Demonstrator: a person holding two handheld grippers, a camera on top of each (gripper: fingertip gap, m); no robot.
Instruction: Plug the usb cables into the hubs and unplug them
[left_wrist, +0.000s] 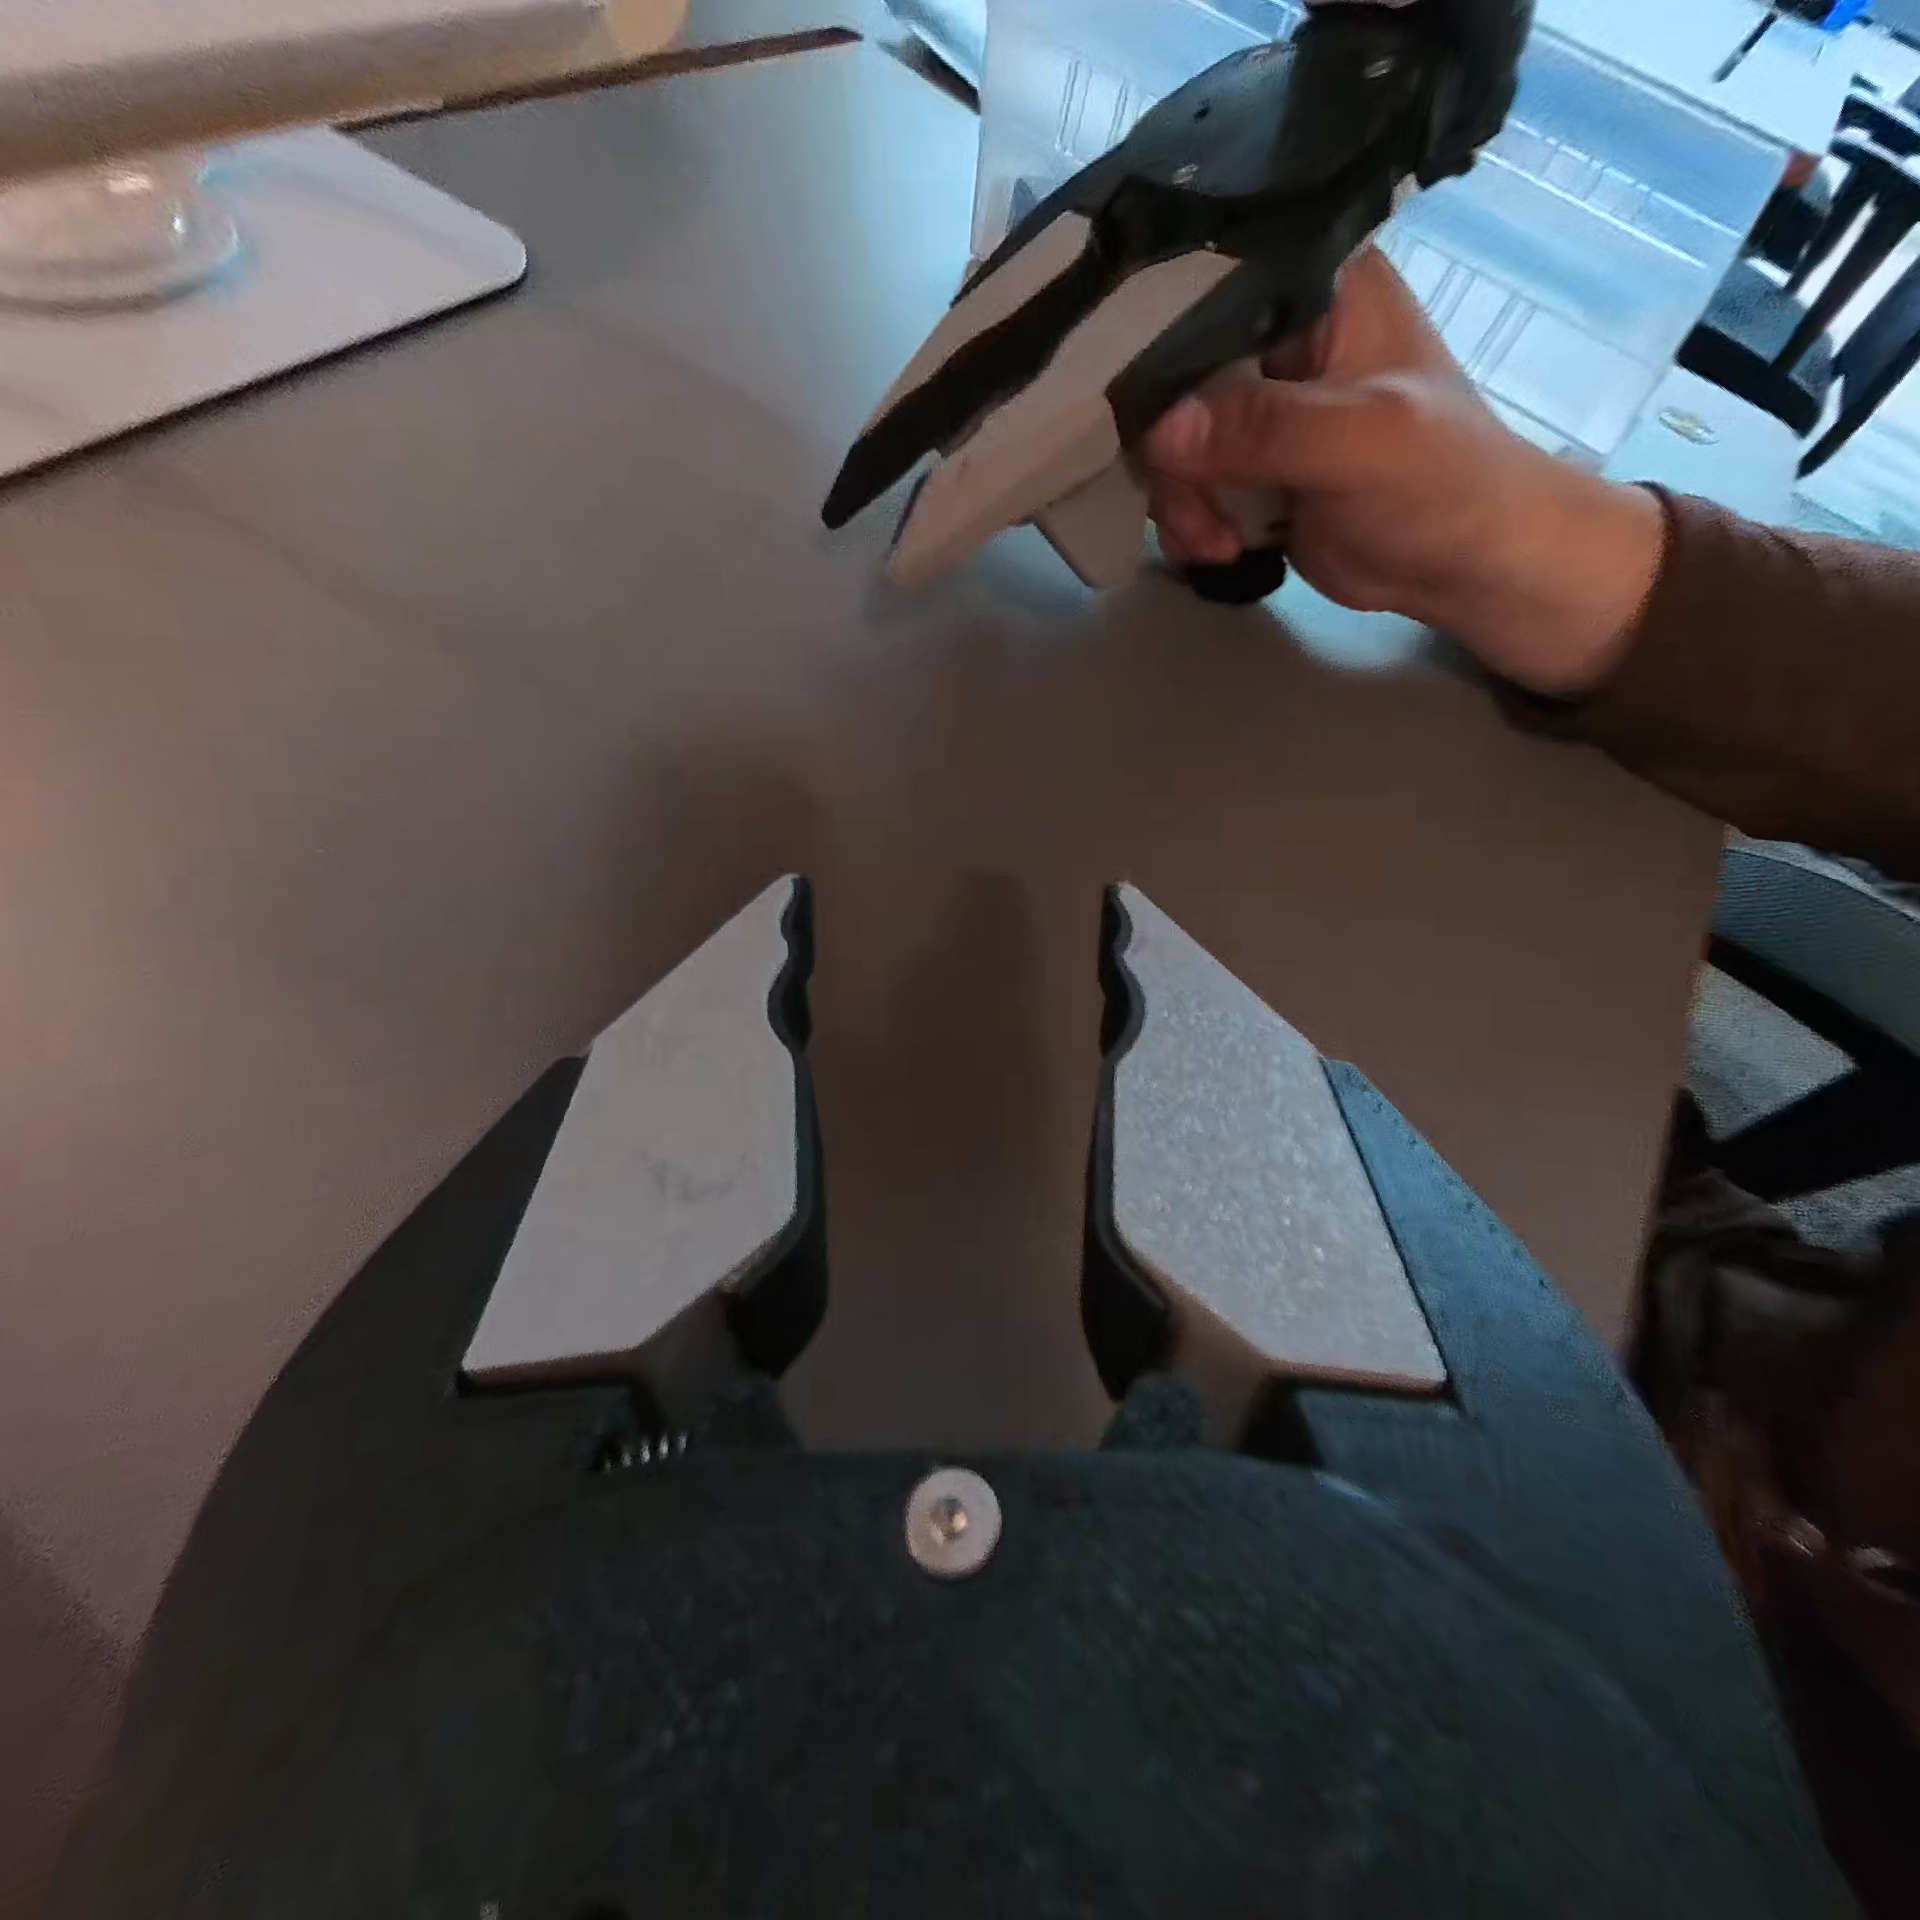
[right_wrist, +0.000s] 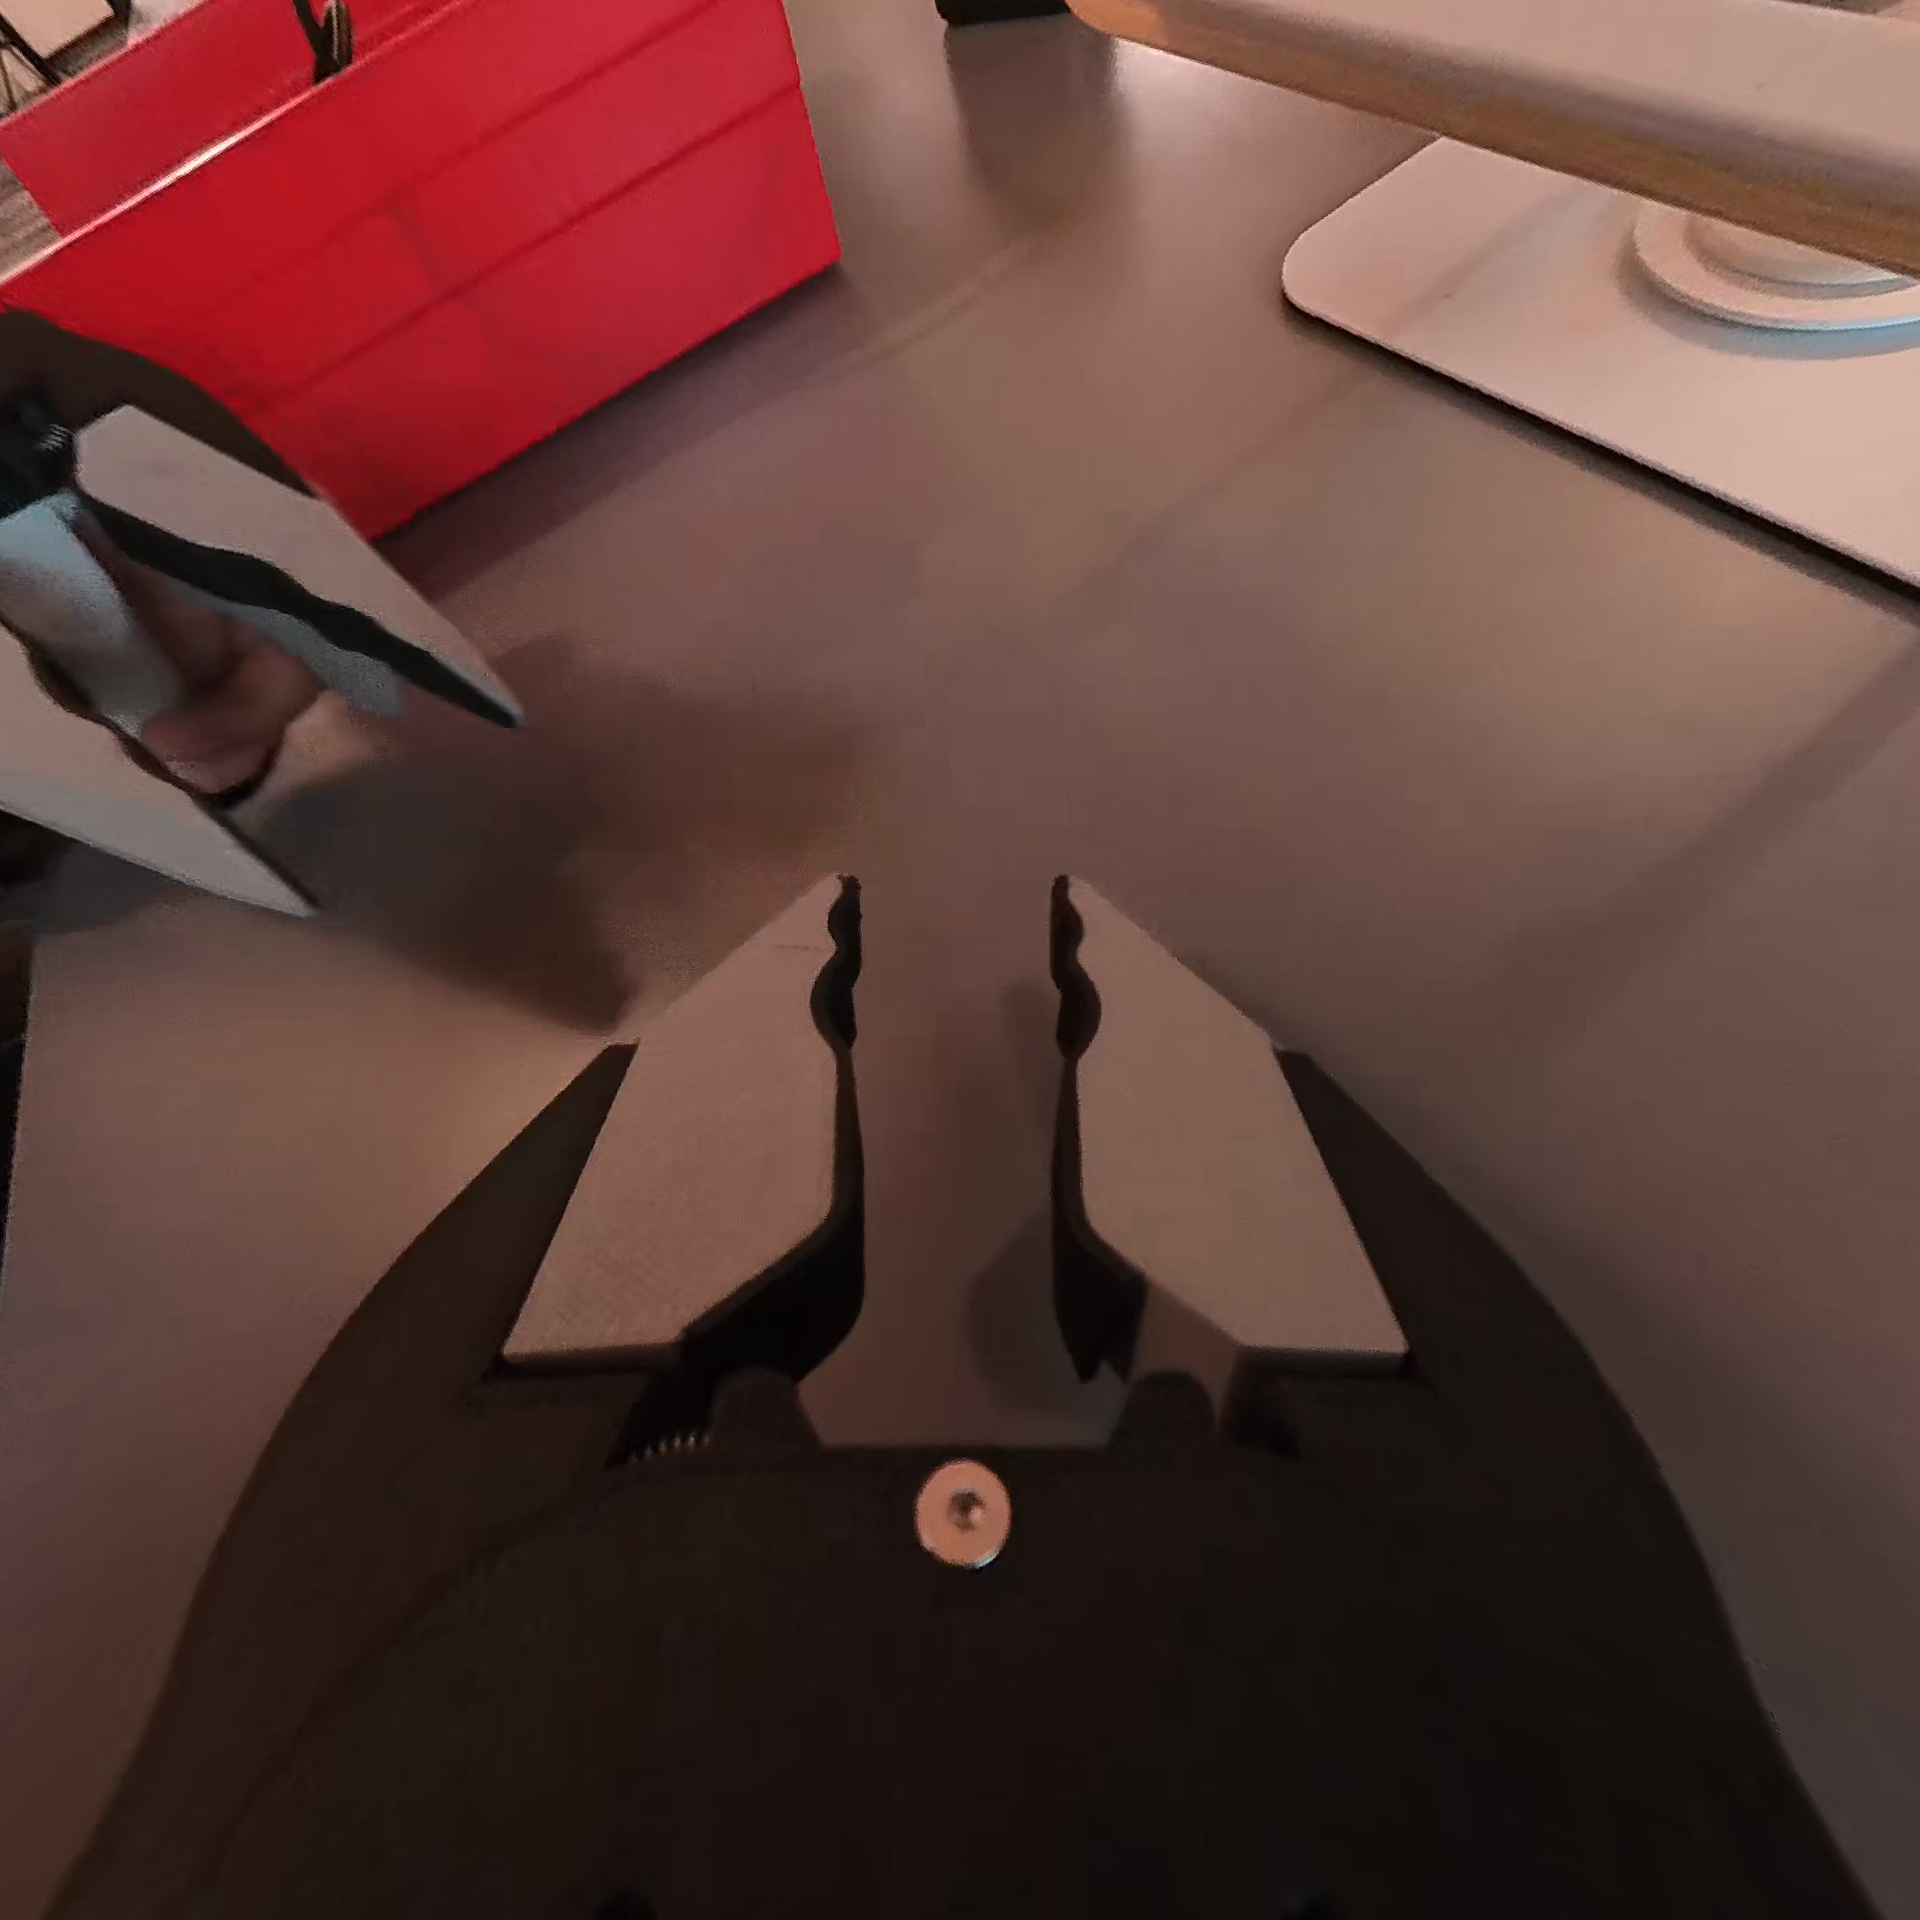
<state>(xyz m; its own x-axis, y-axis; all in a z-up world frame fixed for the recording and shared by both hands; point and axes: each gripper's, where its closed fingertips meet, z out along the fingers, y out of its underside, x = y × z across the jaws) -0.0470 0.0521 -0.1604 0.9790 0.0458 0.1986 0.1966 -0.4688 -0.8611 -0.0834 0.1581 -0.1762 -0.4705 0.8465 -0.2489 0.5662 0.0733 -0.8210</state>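
No usb cable or hub shows in either view. My left gripper (left_wrist: 956, 894) is open and empty, held over the bare dark grey table (left_wrist: 520, 727). My right gripper (right_wrist: 951, 883) is open and empty over the same table (right_wrist: 1351, 831). The right gripper also shows in the left wrist view (left_wrist: 868, 545), held by a hand (left_wrist: 1382, 499) and pointing down at the table, its tips close to the surface. The left gripper shows at the left edge of the right wrist view (right_wrist: 405, 810), blurred, with its fingers apart.
A white monitor stand base (left_wrist: 312, 270) sits at the back left, and it also shows in the right wrist view (right_wrist: 1558, 343). A red box (right_wrist: 468, 260) stands at the back left there. The table's edge (left_wrist: 1683, 1039) runs down the right side, with a chair (left_wrist: 1808, 997) beyond.
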